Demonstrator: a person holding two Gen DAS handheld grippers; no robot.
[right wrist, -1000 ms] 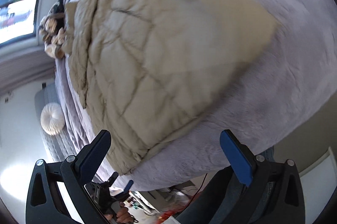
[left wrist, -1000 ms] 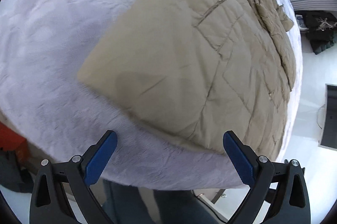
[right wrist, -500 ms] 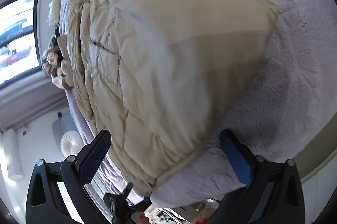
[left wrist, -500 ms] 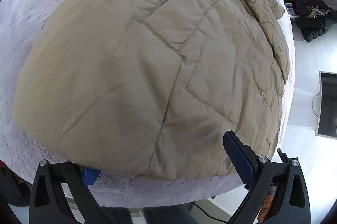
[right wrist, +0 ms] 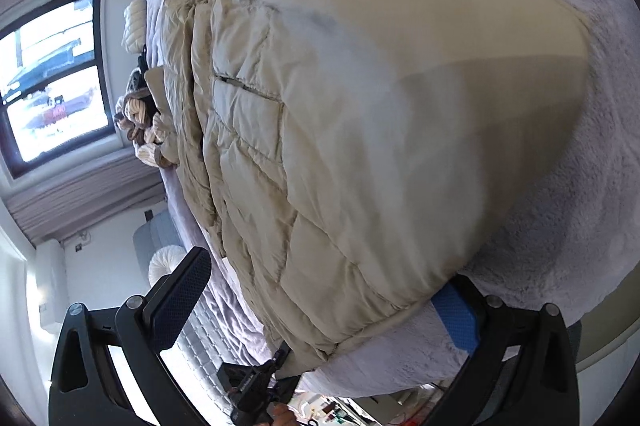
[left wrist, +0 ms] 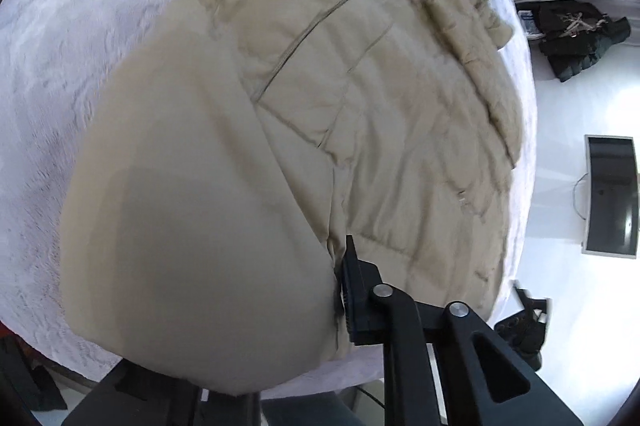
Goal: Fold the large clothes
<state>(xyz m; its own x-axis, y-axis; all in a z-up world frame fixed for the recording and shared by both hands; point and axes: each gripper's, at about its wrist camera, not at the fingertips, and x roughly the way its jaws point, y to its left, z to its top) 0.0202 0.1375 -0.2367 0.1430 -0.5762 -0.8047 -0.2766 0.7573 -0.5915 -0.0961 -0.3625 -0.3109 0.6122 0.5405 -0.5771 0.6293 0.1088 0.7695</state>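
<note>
A beige quilted jacket (left wrist: 360,114) lies spread on the pale lilac fuzzy bed cover (left wrist: 80,26). My left gripper (left wrist: 334,284) is at the jacket's near hem with its jaws closing. One black finger (left wrist: 356,290) presses into the fabric, and a bulge of jacket hides the other. In the right wrist view the jacket (right wrist: 360,146) reaches down to my right gripper (right wrist: 320,306). Its jaws stand wide and are closing slightly. The hem corner lies between the dark left pad (right wrist: 180,302) and the blue right pad (right wrist: 456,322), unpinched.
A heap of other clothes (right wrist: 140,122) lies at the bed's far end by a window (right wrist: 52,86). Dark clothes (left wrist: 576,38) and a screen (left wrist: 610,194) are off the bed's side. A round white cushion (right wrist: 164,262) sits beside the bed.
My left gripper moved in over the hem and went from wide open to pinched on the fabric. My right gripper sank toward the hem, which now lies between its fingers.
</note>
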